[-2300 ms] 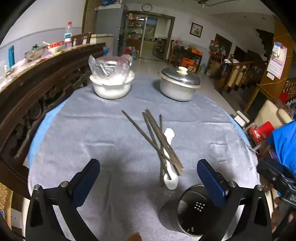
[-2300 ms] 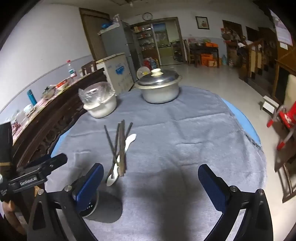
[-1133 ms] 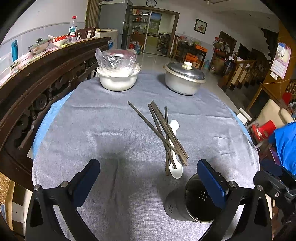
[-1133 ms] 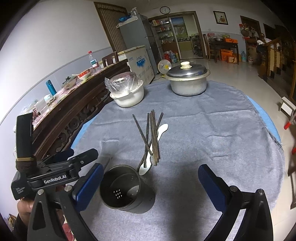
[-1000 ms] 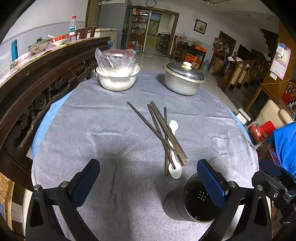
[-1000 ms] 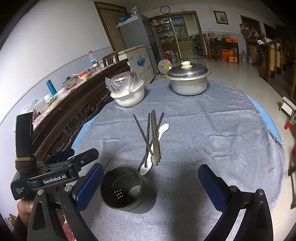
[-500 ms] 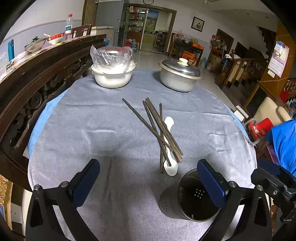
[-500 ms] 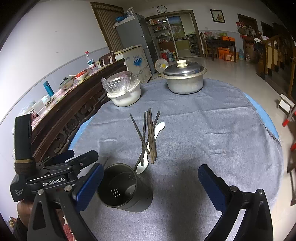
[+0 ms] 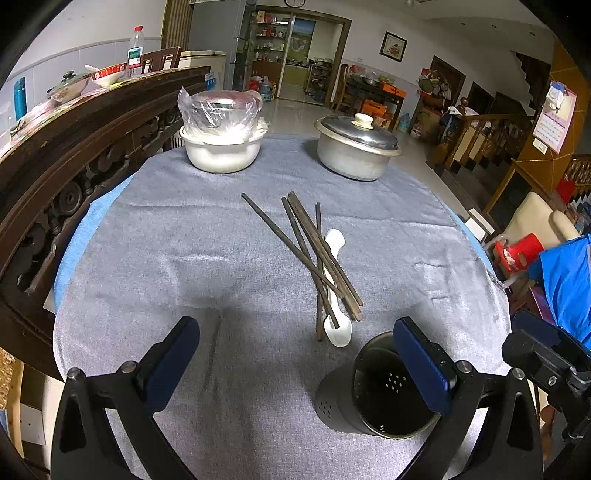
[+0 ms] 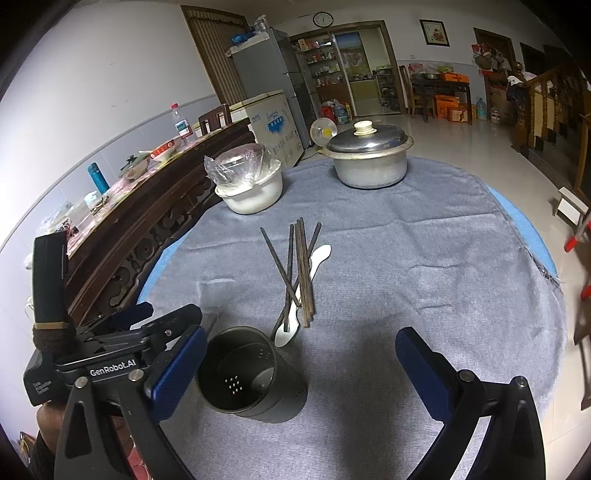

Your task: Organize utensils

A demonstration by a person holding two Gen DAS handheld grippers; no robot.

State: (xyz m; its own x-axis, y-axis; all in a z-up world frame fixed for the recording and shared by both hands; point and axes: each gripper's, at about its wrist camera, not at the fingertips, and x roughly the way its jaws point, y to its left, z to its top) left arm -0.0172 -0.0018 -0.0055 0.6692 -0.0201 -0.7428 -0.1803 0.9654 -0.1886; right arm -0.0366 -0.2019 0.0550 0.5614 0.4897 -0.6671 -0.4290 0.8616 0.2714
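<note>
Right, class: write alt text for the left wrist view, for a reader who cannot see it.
An open left gripper hovers over a grey tablecloth where dark chopsticks lie crossed over a white spoon, with an empty dark utensil holder nearest the camera. A plastic-covered white bowl and a lidded metal pot stand at the far edge.

1. Home dining room: round worktop (image 9: 147, 240) under grey cloth.
2. Lidded pot (image 9: 356, 147), covered bowl (image 9: 221, 144) at far edge.
3. Fridge (image 10: 266, 85), wall clock (image 10: 323, 18), staircase railing (image 9: 491, 136) behind.
</note>
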